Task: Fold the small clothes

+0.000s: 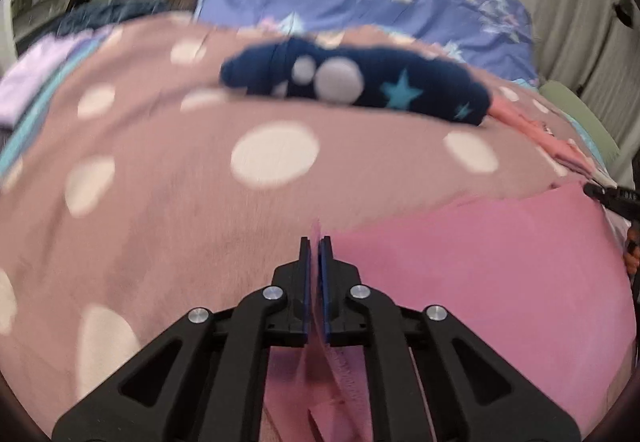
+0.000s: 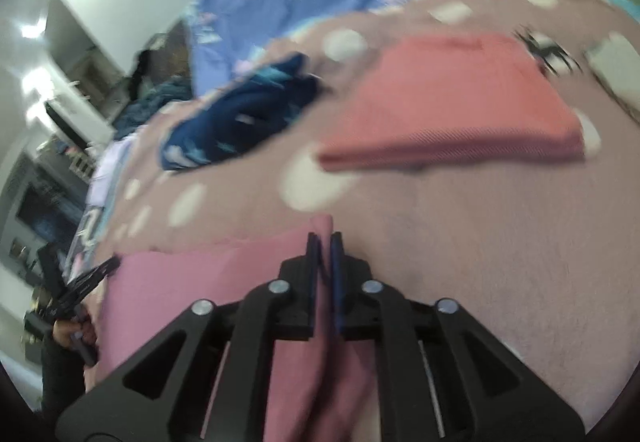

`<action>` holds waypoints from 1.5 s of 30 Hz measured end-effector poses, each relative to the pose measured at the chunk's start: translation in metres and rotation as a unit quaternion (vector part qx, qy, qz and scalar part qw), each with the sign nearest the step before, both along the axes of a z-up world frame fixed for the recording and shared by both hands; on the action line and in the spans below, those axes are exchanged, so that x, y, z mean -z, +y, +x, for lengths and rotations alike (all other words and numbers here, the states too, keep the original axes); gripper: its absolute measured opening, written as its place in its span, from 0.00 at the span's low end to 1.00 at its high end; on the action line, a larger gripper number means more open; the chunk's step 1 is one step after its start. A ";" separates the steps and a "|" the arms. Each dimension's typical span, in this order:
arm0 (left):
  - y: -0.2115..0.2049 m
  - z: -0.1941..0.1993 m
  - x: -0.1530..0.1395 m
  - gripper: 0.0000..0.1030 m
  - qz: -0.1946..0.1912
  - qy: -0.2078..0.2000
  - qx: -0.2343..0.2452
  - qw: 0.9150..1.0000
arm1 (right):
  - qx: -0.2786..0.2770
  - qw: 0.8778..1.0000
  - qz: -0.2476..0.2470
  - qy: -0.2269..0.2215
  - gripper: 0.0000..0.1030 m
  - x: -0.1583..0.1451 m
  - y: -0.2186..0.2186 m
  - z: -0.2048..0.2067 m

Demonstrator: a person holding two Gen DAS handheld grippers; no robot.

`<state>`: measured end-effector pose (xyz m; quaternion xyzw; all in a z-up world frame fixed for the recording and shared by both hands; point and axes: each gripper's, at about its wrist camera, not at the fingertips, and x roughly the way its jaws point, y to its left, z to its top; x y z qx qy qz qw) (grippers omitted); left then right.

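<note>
Both tongs pinch the pink cloth (image 1: 480, 282).
Left tongs (image 1: 316, 242) and right tongs (image 2: 325, 238) each clamp an edge above the dotted blanket (image 1: 160, 182); a folded coral garment (image 2: 460, 102) lies beyond.

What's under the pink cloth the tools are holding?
The pink cloth lies on the dotted blanket, which shows along its edges. Both tools, left and right, pinch its corners. Whatever lies beneath its middle is covered.

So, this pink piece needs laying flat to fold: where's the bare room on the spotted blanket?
Free: the spotted blanket between the pink garment and the navy star garment. Crowded: farther right, where the folded coral piece lies, and the lilac clothes at the left edge.
</note>
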<state>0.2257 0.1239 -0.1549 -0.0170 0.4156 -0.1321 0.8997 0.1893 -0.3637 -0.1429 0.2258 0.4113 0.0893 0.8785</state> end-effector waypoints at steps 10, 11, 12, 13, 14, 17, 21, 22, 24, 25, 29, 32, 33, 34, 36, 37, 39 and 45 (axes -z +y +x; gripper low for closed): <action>0.000 -0.047 -0.052 0.36 -0.017 -0.062 -0.004 0.998 | 0.005 1.000 0.018 -0.023 0.16 -0.012 -0.019 -0.056; -0.007 -0.054 -0.057 0.37 -0.018 -0.065 0.005 0.998 | 0.002 1.000 0.017 -0.021 0.16 -0.012 -0.020 -0.062; -0.022 -0.066 -0.064 0.37 -0.020 -0.067 0.028 0.997 | -0.004 1.000 0.020 -0.018 0.16 -0.012 -0.021 -0.069; -0.033 -0.071 -0.066 0.37 -0.025 -0.067 0.045 0.996 | -0.008 1.000 0.022 -0.015 0.16 -0.011 -0.022 -0.072; -0.049 -0.082 -0.067 0.37 -0.035 -0.063 0.070 0.995 | -0.015 1.000 0.026 -0.010 0.16 -0.010 -0.023 -0.076; -0.124 -0.122 -0.060 0.41 -0.040 -0.031 0.174 0.983 | -0.033 0.999 0.033 -0.003 0.23 -0.008 -0.021 -0.075; -0.214 -0.179 -0.043 0.56 0.004 -0.030 0.278 0.960 | -0.068 0.996 0.050 0.005 0.39 -0.006 -0.015 -0.062; -0.233 -0.193 -0.038 0.59 0.011 -0.034 0.301 0.953 | -0.076 0.996 0.050 0.007 0.44 -0.007 -0.014 -0.058; -0.271 -0.219 -0.030 0.61 0.033 -0.040 0.342 0.938 | -0.106 0.992 0.061 0.012 0.48 -0.008 -0.011 -0.043; -0.289 -0.232 -0.025 0.62 0.047 -0.042 0.362 0.930 | -0.115 0.991 0.068 0.016 0.48 -0.008 -0.010 -0.036; -0.336 -0.264 -0.010 0.66 0.106 -0.060 0.396 0.910 | -0.129 0.988 0.079 0.027 0.45 0.003 -0.008 -0.022; -0.348 -0.272 -0.003 0.66 0.148 -0.077 0.392 0.905 | -0.129 0.987 0.092 0.006 0.44 0.011 -0.013 -0.029; -0.351 -0.273 0.000 0.66 0.157 -0.078 0.388 0.905 | -0.129 0.987 0.097 0.003 0.43 0.012 -0.014 -0.030; -0.352 -0.272 0.001 0.66 0.160 -0.075 0.384 0.906 | -0.129 0.986 0.103 0.004 0.41 0.013 -0.016 -0.031; -0.350 -0.266 -0.002 0.66 0.160 -0.069 0.372 0.912 | -0.130 0.986 0.109 0.009 0.40 0.013 -0.019 -0.031; -0.352 -0.264 -0.003 0.66 0.158 -0.066 0.366 0.915 | -0.131 0.985 0.111 0.010 0.40 0.013 -0.020 -0.030; -0.353 -0.260 -0.004 0.66 0.160 -0.063 0.358 0.918 | -0.136 0.984 0.113 0.012 0.40 0.013 -0.020 -0.029; -0.361 -0.255 0.000 0.66 0.170 -0.061 0.344 0.922 | -0.137 0.983 0.124 0.014 0.40 0.016 -0.022 -0.027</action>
